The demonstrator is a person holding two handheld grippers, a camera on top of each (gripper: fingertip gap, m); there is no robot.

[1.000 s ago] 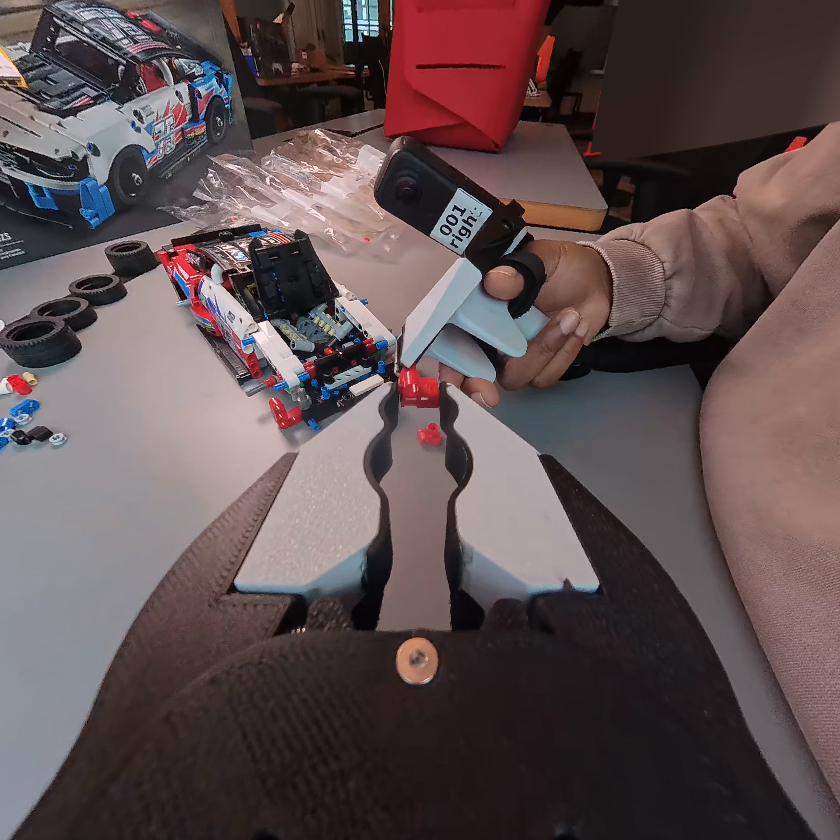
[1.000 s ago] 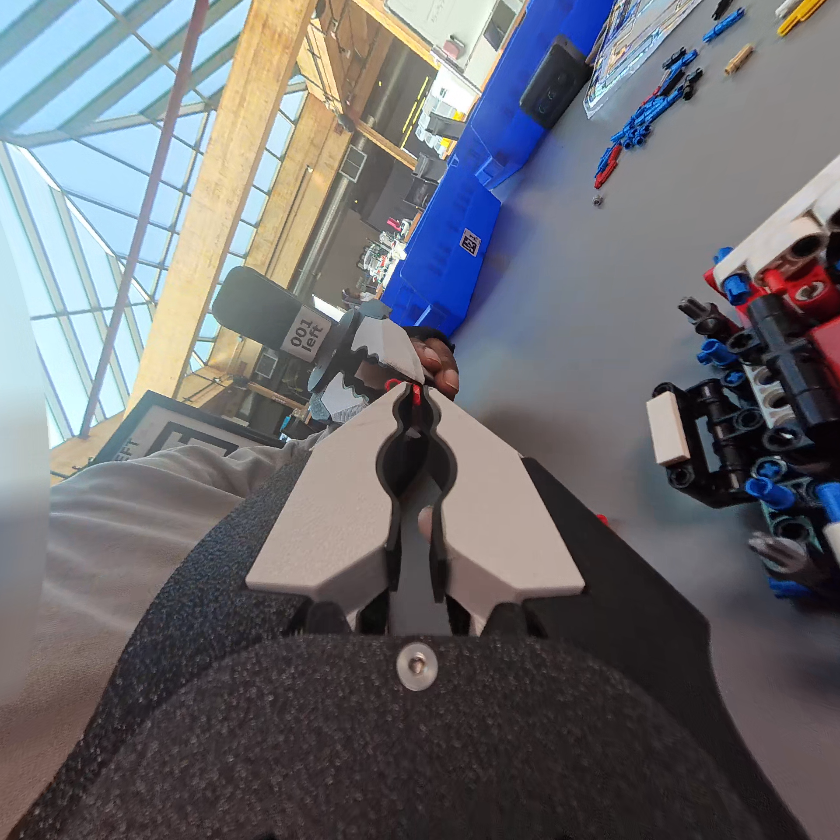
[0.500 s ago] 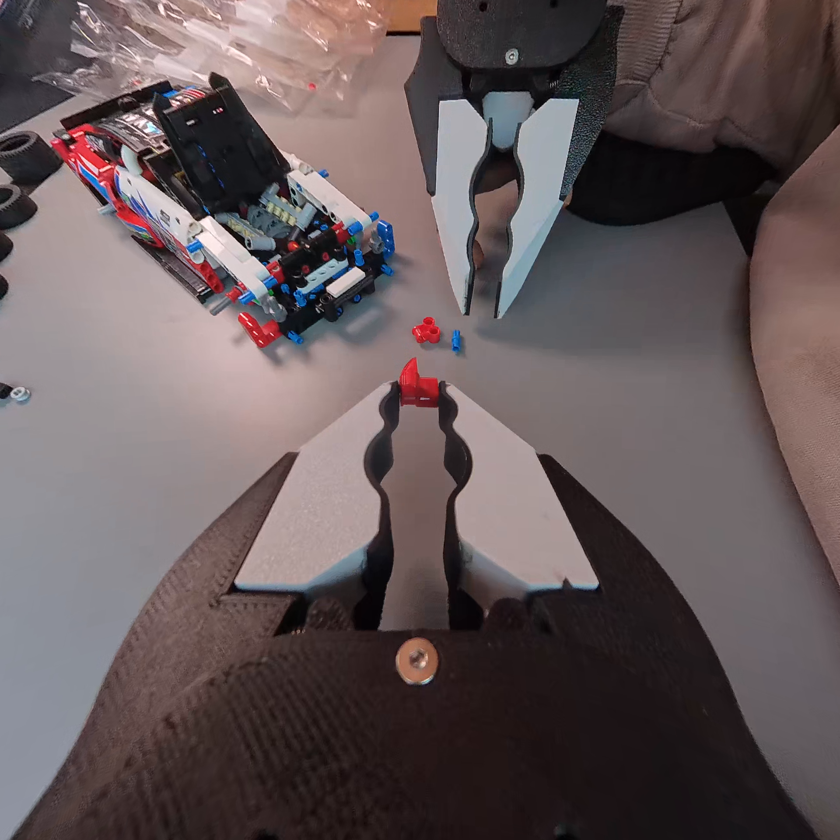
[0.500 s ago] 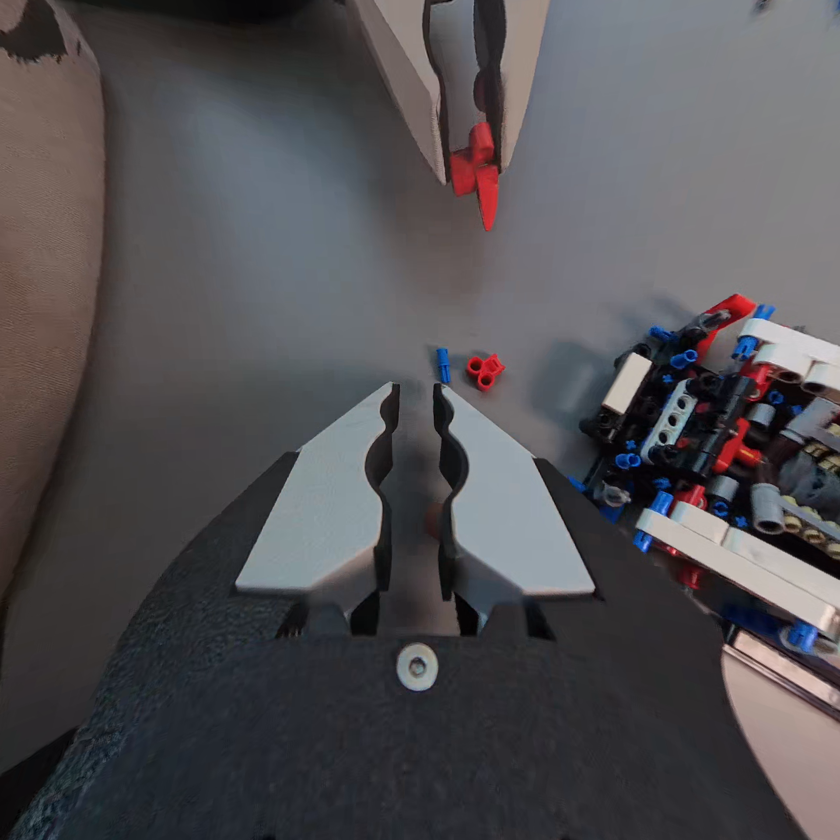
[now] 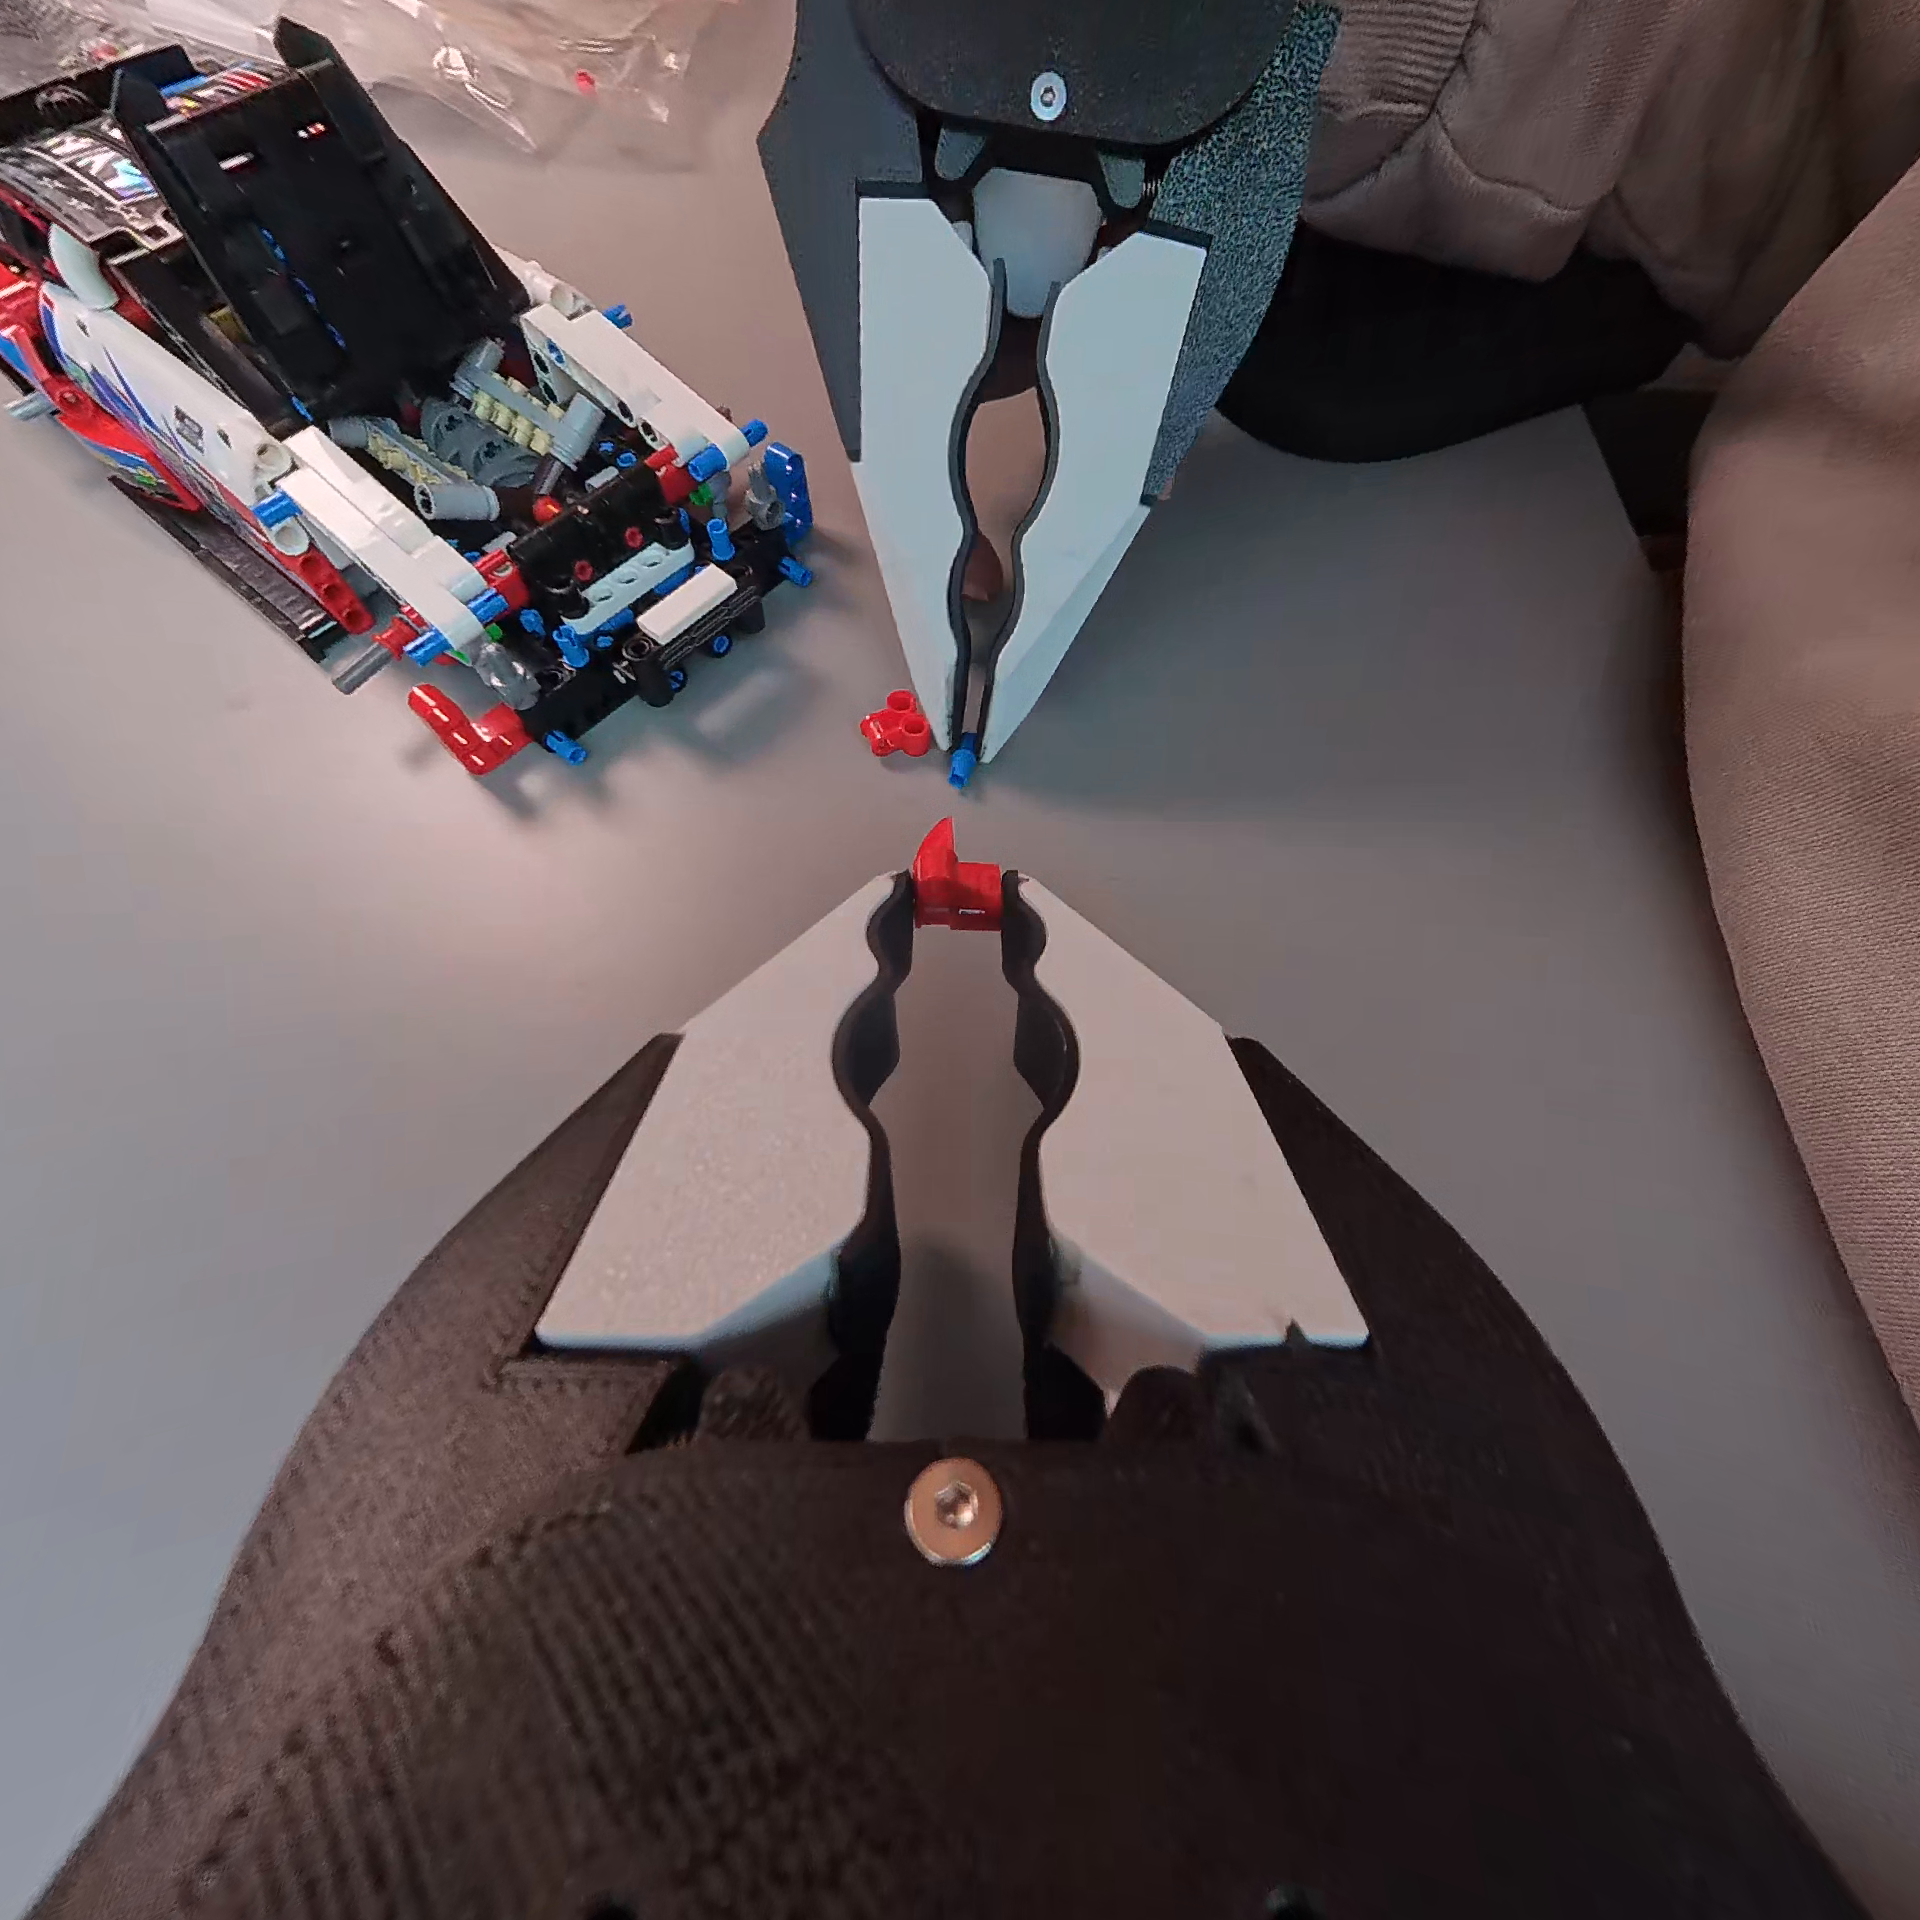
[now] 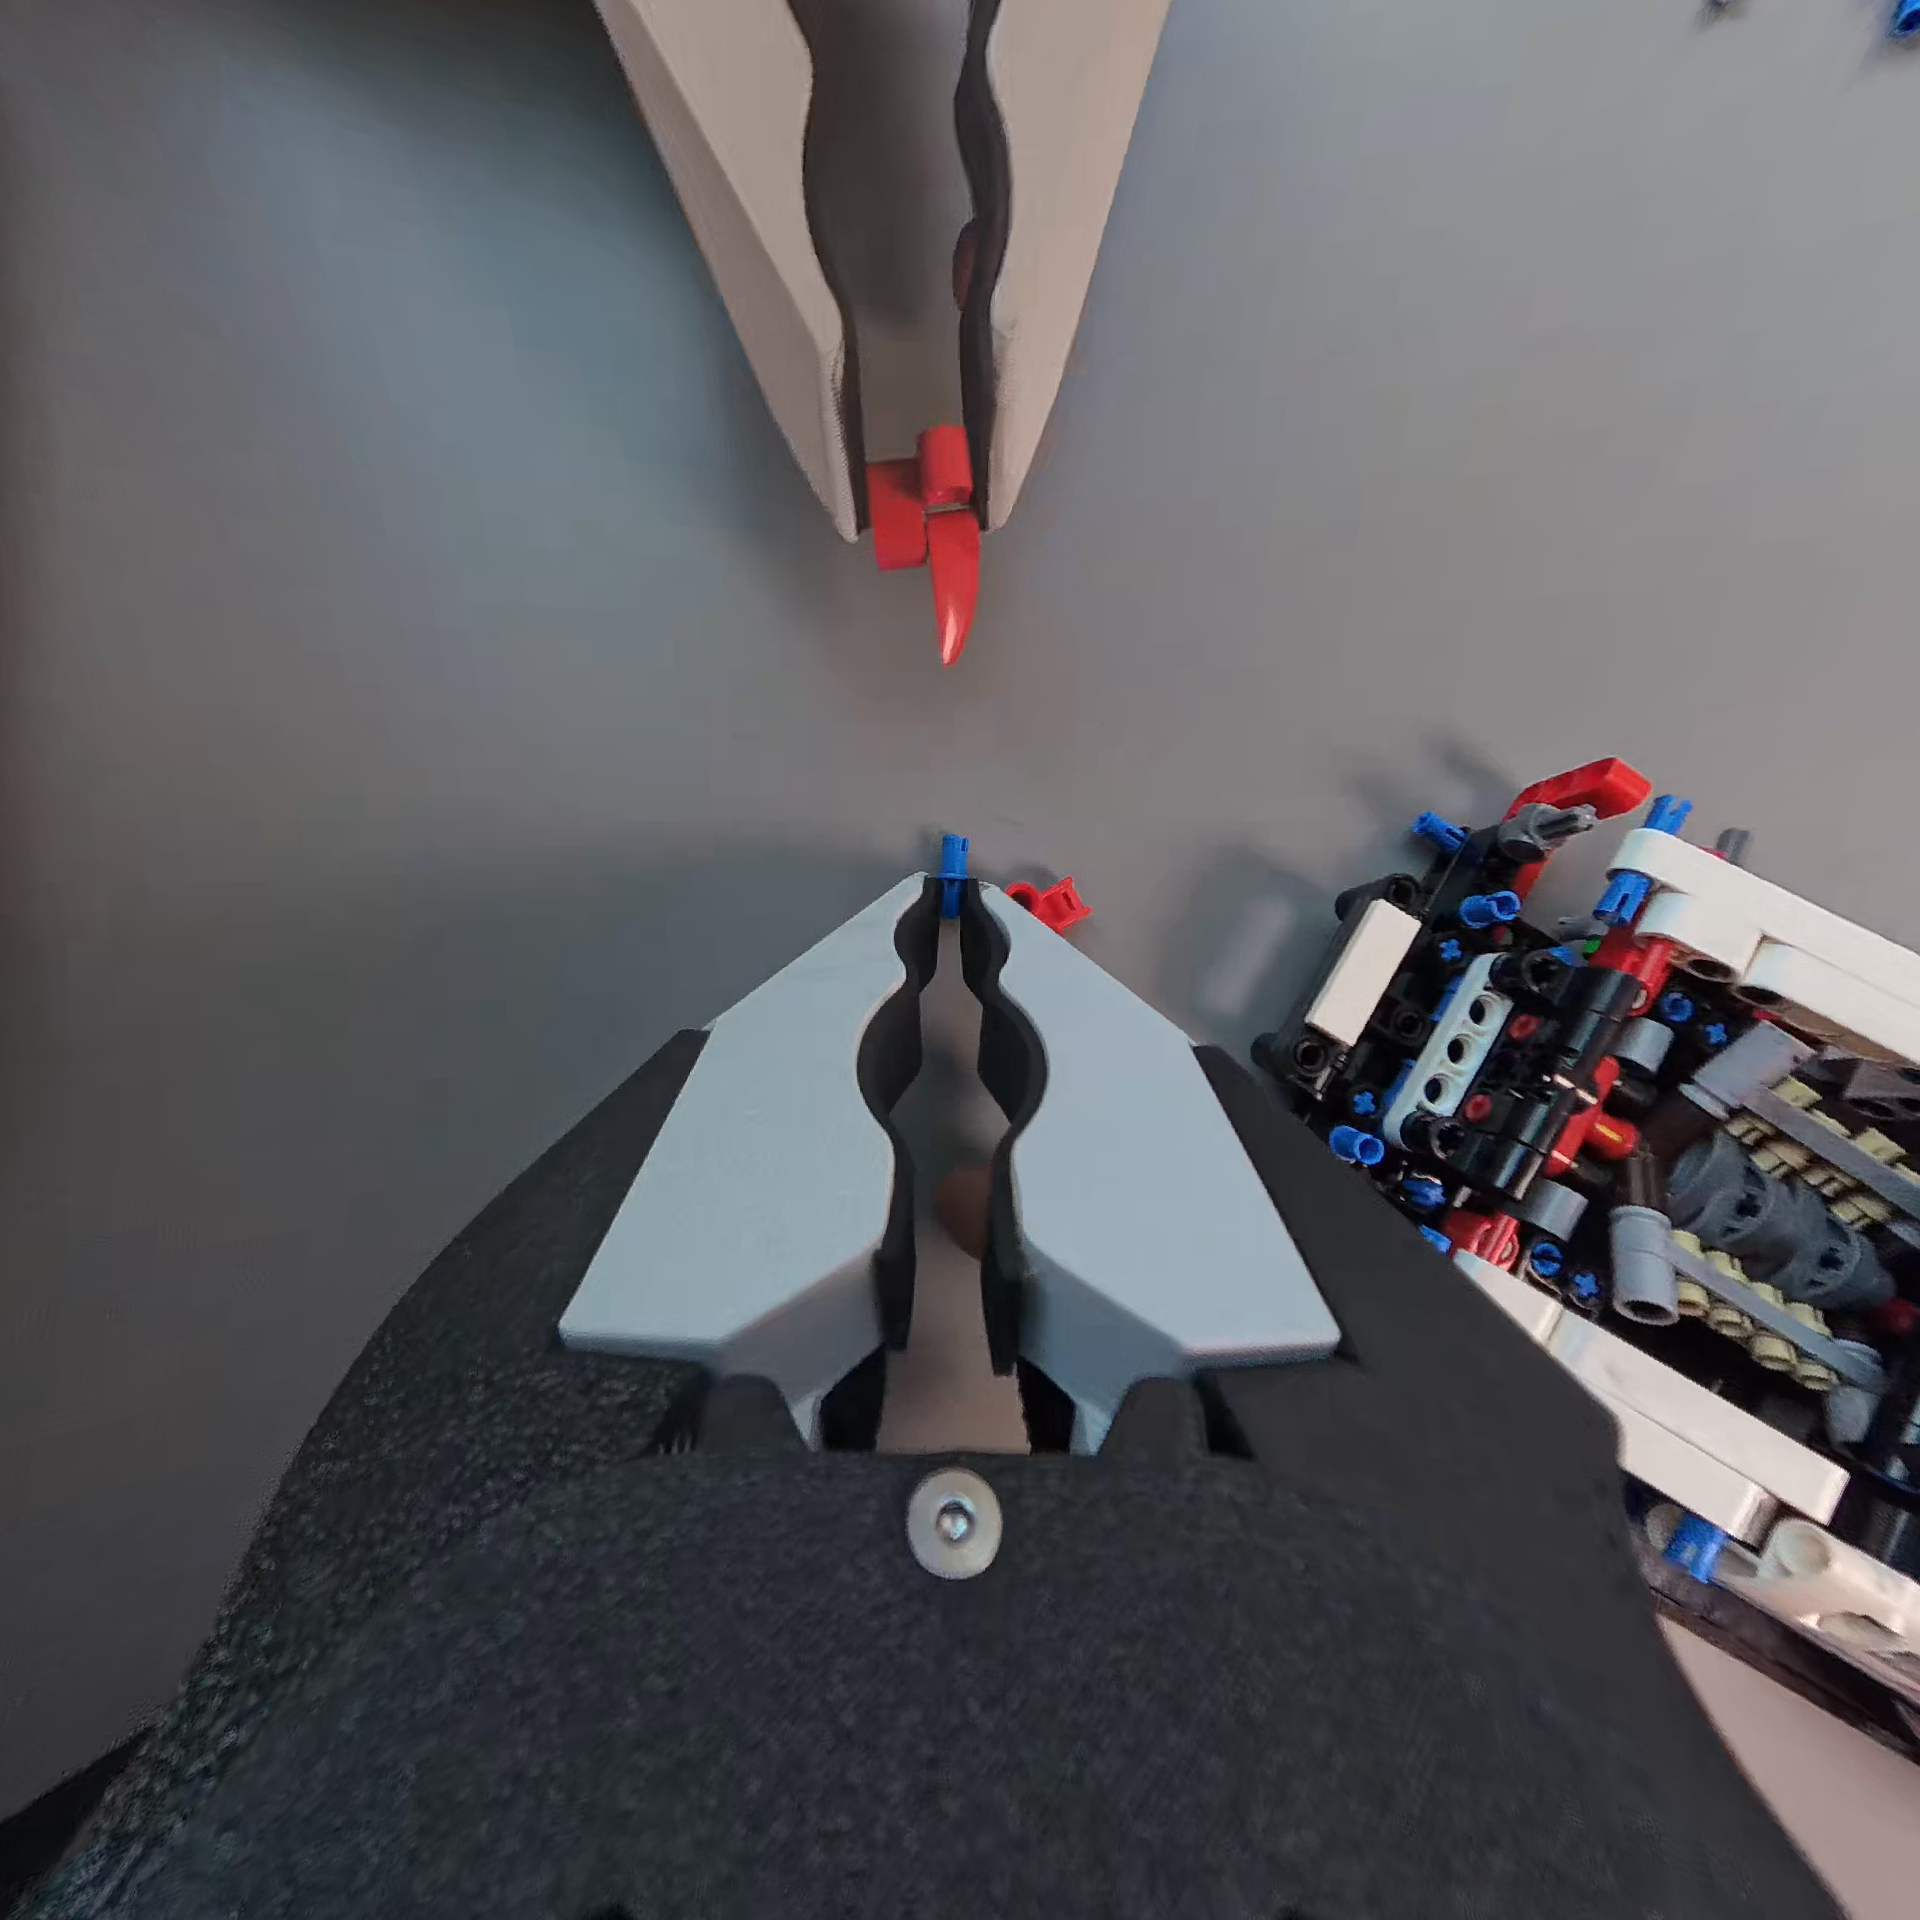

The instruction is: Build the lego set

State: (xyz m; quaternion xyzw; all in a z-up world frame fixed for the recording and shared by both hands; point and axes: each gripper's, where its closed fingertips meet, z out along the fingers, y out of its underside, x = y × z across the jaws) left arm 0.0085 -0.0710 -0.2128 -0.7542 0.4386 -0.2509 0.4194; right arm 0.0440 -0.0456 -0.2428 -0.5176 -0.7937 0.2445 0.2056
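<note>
The part-built lego race car point(image 5: 395, 457), white, red, blue and black with its engine block exposed, lies on the grey table point(image 5: 312, 1039) at the far left of the left wrist view and at the right edge of the right wrist view point(image 6: 1621, 1122). Just beside its near end a small red connector piece point(image 5: 896, 731) lies loose on the table, touching nothing. The right gripper point(image 6: 948, 883) has its fingers drawn narrow and pinches a small blue pin point(image 6: 950, 864) at the very tips, the pin's end poking out beyond them; the red connector point(image 6: 1051, 900) sits just right of those tips. Facing it, tip to tip but apart, the left gripper point(image 5: 956, 883) is clamped on a red lego piece point(image 5: 951, 878) with a curved pointed end that sticks out past the fingers point(image 6: 940, 530). A beige sleeve point(image 5: 1662, 156) fills the far right, and clear plastic bags point(image 5: 540, 73) lie beyond the car
</note>
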